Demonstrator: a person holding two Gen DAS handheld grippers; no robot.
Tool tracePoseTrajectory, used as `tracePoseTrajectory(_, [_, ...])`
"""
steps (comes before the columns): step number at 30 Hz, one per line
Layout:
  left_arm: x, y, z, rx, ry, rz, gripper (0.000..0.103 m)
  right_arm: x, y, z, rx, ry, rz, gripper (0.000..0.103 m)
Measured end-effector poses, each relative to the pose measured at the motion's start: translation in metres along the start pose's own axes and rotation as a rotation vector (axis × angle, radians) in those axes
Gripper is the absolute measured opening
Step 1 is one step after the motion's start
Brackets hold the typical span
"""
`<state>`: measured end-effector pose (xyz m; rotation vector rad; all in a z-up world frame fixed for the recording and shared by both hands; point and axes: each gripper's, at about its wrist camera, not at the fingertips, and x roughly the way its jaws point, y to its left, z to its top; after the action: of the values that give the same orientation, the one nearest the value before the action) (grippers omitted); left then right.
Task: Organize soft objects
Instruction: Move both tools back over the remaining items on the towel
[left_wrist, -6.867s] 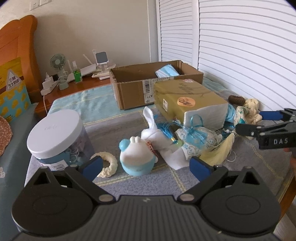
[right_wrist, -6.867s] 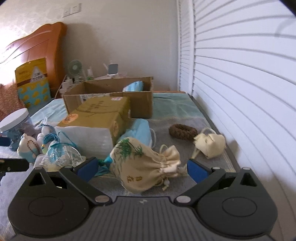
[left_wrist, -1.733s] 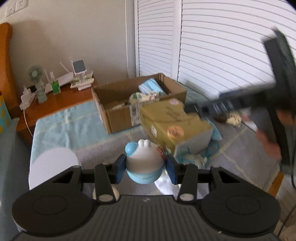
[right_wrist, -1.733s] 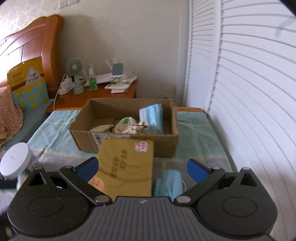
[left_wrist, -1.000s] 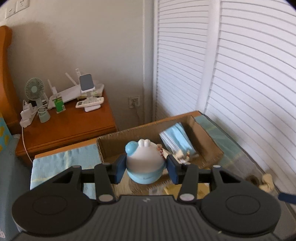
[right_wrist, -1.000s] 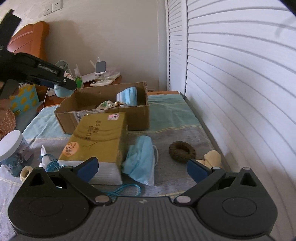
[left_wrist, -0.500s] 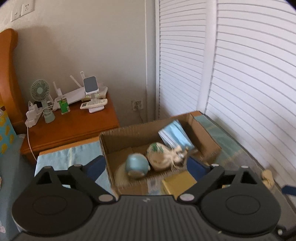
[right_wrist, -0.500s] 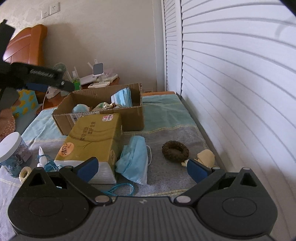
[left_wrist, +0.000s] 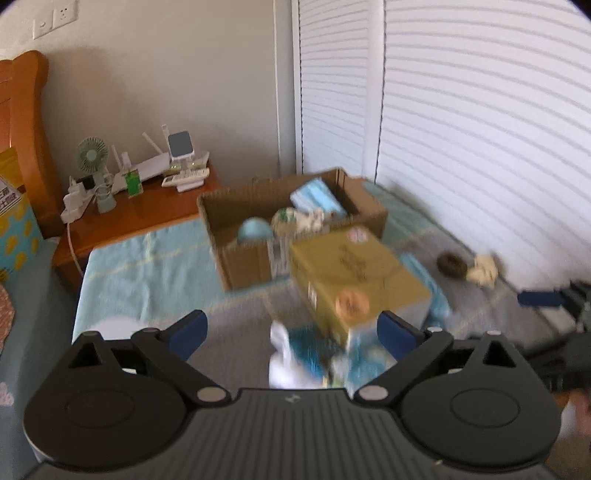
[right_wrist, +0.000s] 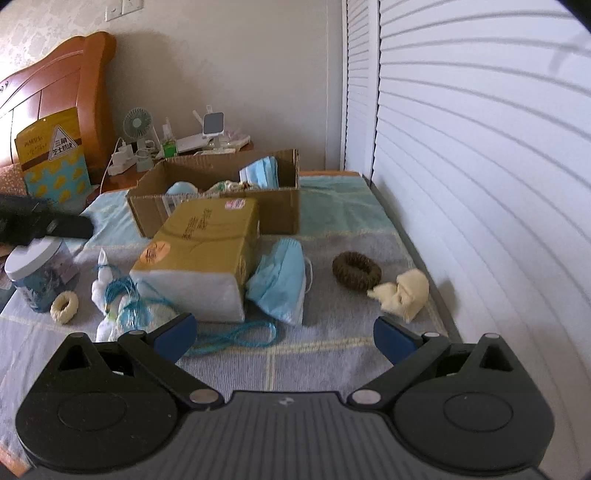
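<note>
The cardboard box (left_wrist: 251, 258) (right_wrist: 280, 210) holds the blue-and-white plush toy (left_wrist: 253, 230) (right_wrist: 181, 189), a printed pouch (left_wrist: 291, 218) and blue masks (left_wrist: 317, 197). My left gripper (left_wrist: 291, 332) hangs back from the box over the bed, its jaws opening with nothing between them; this view is blurred. My right gripper (right_wrist: 284, 336) is open and empty, low over the blanket. Ahead of it lie a blue mask (right_wrist: 280, 284), a brown scrunchie (right_wrist: 356, 270) and a cream pouch (right_wrist: 404, 293). A white rabbit toy (right_wrist: 118, 299) tangled in blue cord lies at left.
A yellow tissue pack (right_wrist: 203, 243) lies in front of the box. A white-lidded jar (right_wrist: 37, 273) and a cream ring (right_wrist: 64, 306) sit at the left. A wooden nightstand (left_wrist: 147, 218) with a fan stands behind. Louvred doors (right_wrist: 480, 184) run close along the right.
My left gripper let the blue-and-white plush toy go into the box, opened wide and drew back toward the near side of the bed. The right gripper hardly moved.
</note>
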<state>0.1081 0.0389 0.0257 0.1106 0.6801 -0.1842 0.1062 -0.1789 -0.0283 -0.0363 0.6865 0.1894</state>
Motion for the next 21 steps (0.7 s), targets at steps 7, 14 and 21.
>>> tracePoseTrajectory(7, [-0.005, -0.002, -0.041, 0.006, 0.022, 0.047, 0.098, 0.005, -0.007, -0.016, 0.042, 0.04, -0.015, 0.103])
tracePoseTrajectory(14, [0.012, 0.013, -0.069, -0.057, 0.088, 0.084, 0.098, 0.013, -0.012, -0.021, 0.052, 0.07, -0.038, 0.103])
tracePoseTrajectory(21, [0.026, 0.031, -0.083, -0.126, 0.113, 0.108, 0.096, 0.029, -0.005, -0.026, 0.023, 0.119, -0.029, 0.103])
